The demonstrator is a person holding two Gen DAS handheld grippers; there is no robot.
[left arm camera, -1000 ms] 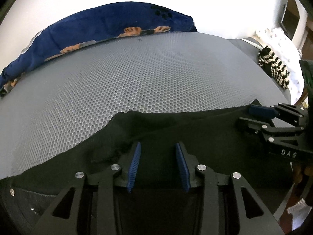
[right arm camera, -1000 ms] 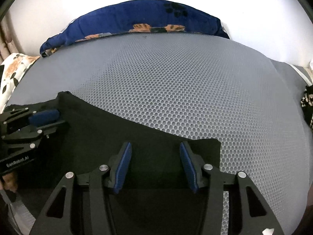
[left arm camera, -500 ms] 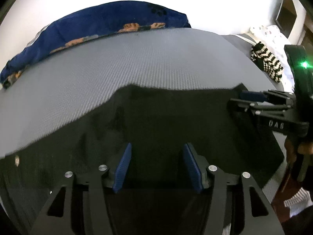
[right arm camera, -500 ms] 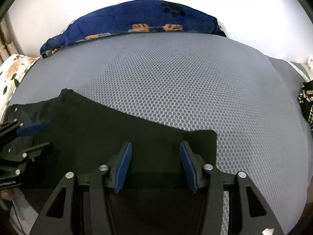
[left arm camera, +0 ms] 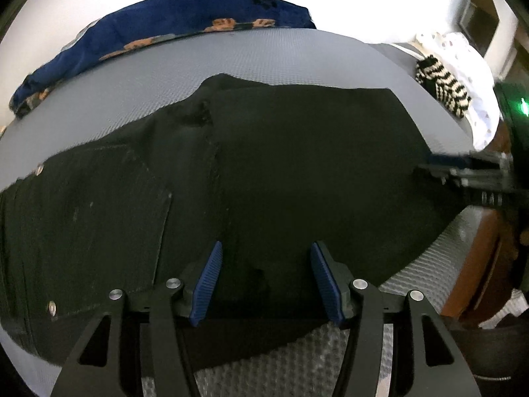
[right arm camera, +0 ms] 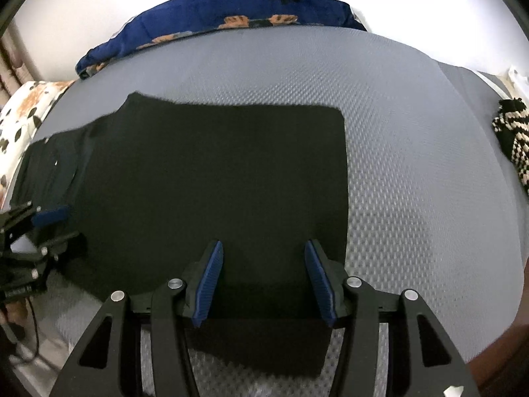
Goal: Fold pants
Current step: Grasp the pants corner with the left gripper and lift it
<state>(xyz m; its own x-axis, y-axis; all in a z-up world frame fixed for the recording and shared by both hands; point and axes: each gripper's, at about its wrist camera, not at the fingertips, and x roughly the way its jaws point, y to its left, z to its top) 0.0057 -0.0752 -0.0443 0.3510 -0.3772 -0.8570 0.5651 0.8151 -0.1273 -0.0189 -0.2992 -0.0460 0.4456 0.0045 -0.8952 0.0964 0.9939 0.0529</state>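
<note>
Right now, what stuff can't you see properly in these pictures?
- Black pants: in the left wrist view the left edge cuts off the waist end.
- Striped cloth: in the right wrist view the right edge cuts it off; what it is I cannot tell.
- Right claw: blurred at the left wrist view's right edge.
- Blue pillow: its lower part hides behind the grey mattress.

- pants: black, denim-like, lying flat on the grey mesh surface, folded over lengthwise
- waist end toward 9 o'clock in the left wrist view: back pocket with stitched outline and small metal rivets faces up
- crotch area bunches into a small wrinkled peak at about 11 o'clock
- leg end toward 3 o'clock; in the right wrist view pants end in a straight, squared edge at 2–3 o'clock
- near edge runs under both views' bottom centre, 6 o'clock
</note>
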